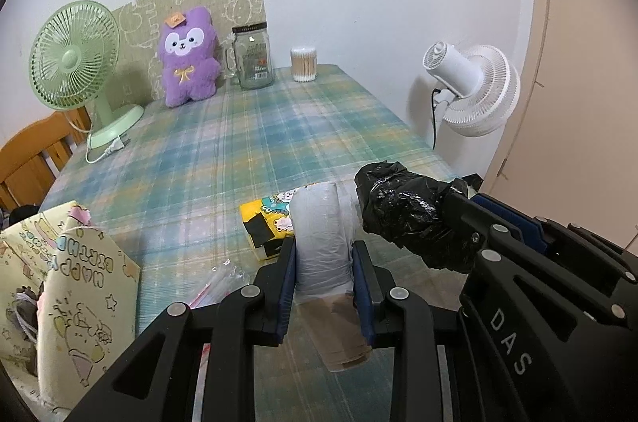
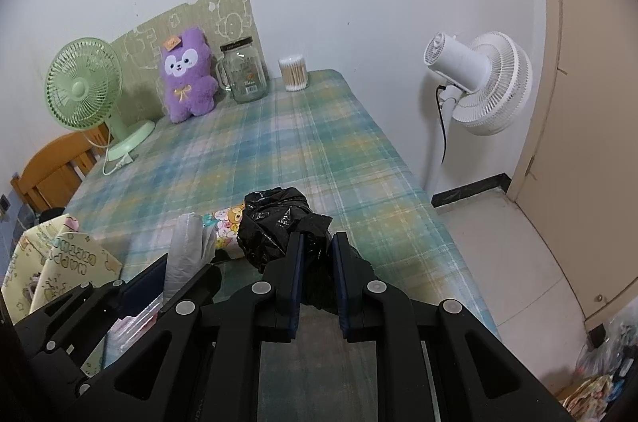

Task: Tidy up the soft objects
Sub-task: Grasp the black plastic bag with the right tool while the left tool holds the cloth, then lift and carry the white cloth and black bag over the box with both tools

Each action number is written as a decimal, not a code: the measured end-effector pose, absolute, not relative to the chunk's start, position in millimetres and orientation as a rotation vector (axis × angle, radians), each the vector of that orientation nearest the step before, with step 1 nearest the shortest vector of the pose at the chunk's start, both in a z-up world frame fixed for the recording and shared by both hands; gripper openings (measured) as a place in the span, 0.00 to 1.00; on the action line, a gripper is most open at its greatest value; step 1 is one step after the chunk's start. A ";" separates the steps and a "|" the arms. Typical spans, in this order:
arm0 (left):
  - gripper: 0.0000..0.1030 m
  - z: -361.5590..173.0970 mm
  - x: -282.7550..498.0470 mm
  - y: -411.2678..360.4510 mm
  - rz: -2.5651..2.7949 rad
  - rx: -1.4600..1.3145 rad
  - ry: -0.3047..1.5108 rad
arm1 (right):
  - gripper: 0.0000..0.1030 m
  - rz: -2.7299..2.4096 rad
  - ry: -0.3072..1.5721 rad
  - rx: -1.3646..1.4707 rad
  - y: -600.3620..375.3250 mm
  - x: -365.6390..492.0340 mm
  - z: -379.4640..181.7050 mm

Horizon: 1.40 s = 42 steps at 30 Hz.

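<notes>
My left gripper [image 1: 323, 246] is shut on a grey-white roll of plastic bags [image 1: 321, 242], held above the near end of the plaid table [image 1: 247, 135]. The roll also shows in the right wrist view [image 2: 185, 250]. My right gripper [image 2: 316, 242] is shut on a crumpled black plastic bag [image 2: 275, 222], just right of the left gripper; the black bag shows in the left wrist view [image 1: 410, 210] too. A yellow cartoon tissue pack [image 1: 267, 222] lies on the table under both. A purple plush toy [image 1: 187, 57] stands at the far end.
A yellow "Happy Birthday" gift bag [image 1: 75, 286] stands at the near left. A green desk fan [image 1: 75, 63], a glass jar [image 1: 253, 57] and a cotton swab tub [image 1: 304, 64] line the far end. A white fan [image 1: 474, 87] stands right of the table. A clear bag [image 1: 223, 282] lies near.
</notes>
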<state>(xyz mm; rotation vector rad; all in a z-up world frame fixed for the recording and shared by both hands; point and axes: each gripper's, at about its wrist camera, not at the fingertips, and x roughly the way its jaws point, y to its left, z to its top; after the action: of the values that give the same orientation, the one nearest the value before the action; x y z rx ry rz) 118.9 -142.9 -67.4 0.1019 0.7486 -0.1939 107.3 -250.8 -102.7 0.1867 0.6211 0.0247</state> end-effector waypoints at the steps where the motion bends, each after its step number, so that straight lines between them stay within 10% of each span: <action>1: 0.25 -65.9 117.4 -142.6 -0.195 0.102 0.746 | 0.17 0.022 0.616 0.187 -250.9 104.2 -100.6; 42: 0.25 13.5 66.0 -124.9 -0.229 0.114 0.571 | 0.17 0.019 0.450 0.146 -230.7 39.6 -15.3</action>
<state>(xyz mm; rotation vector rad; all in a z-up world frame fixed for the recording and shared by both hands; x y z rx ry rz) 66.0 -124.9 13.5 0.1145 0.5710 -0.2289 39.6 -230.7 -15.3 0.1459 0.4499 0.0189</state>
